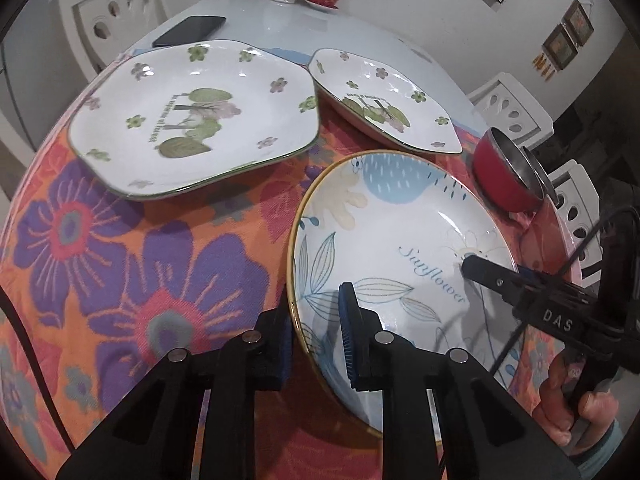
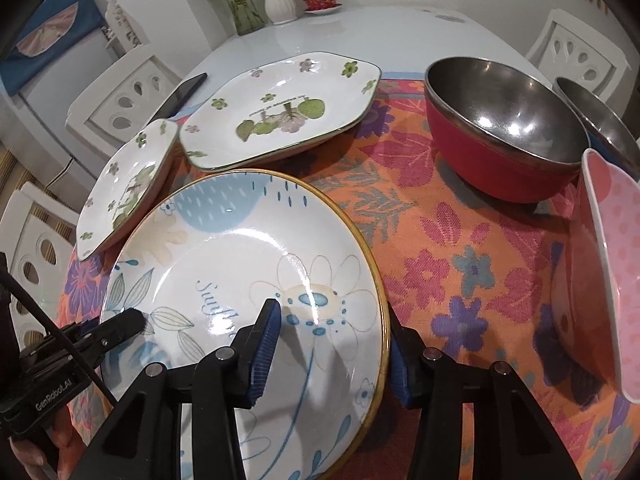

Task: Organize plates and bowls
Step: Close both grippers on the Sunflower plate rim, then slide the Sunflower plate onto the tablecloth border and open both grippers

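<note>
— two grippers meet on one dish? where is it?

— yes. the round sunflower plate [image 1: 400, 248] sits at the near edge of the flowered tablecloth [image 1: 120, 240], and both tools straddle its rim. the left gripper [image 1: 316, 340] has one blue pad inside the plate and the other outside, under the rim; the plate looks tilted up on that side. whether the pads press the rim or only flank it cannot be told.

— and the other side?

— the right gripper [image 2: 328, 356] stands the same way on the opposite rim, one pad over the painted flower and one outside the gold edge. its fingers are spread wider than the rim is thick, and real contact cannot be confirmed.

— what else is laid out?

— two angular white plates with green flowers lie beyond: the larger floral plate [image 1: 192, 116] and the smaller floral plate [image 1: 384, 100], close together. a red steel-lined bowl [image 2: 500, 132] stands to the right, a second steel bowl [image 2: 600, 120] just behind it, and a pink dotted bowl [image 2: 612, 264] at the right edge. a dark phone [image 1: 190, 30] lies on the bare table [image 1: 320, 28].
</note>
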A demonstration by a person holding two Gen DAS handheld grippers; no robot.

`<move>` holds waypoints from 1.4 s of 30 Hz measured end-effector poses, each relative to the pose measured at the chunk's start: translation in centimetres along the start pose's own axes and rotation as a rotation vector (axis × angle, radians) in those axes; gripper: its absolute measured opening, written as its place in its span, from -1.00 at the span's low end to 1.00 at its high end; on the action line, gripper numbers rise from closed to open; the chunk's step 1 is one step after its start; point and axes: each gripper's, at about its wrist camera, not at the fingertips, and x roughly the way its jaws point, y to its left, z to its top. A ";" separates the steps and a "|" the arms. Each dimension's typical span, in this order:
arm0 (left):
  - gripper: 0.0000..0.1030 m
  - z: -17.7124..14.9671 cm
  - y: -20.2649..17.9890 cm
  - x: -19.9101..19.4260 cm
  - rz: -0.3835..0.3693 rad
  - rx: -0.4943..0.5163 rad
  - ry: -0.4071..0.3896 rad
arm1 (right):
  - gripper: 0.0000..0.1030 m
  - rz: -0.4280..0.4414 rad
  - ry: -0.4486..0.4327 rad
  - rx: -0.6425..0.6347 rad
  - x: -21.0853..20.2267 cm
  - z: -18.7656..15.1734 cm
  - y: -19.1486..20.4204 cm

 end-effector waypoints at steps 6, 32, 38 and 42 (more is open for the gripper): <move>-0.67 -1.2 1.2 -4.1 0.041 -0.015 -0.049 | -0.08 0.005 -0.011 -0.018 -2.3 -1.5 2.9; -0.65 -8.8 8.7 -8.3 0.138 -0.136 -0.034 | -0.08 0.096 0.108 -0.118 -1.4 -9.1 11.2; -0.52 -8.2 9.2 -10.0 0.228 -0.139 0.005 | -0.08 0.068 0.135 -0.144 -2.2 -8.3 11.4; -0.52 -6.5 8.6 -13.4 0.344 -0.135 -0.030 | -0.08 0.050 0.115 -0.100 -4.7 -7.0 10.0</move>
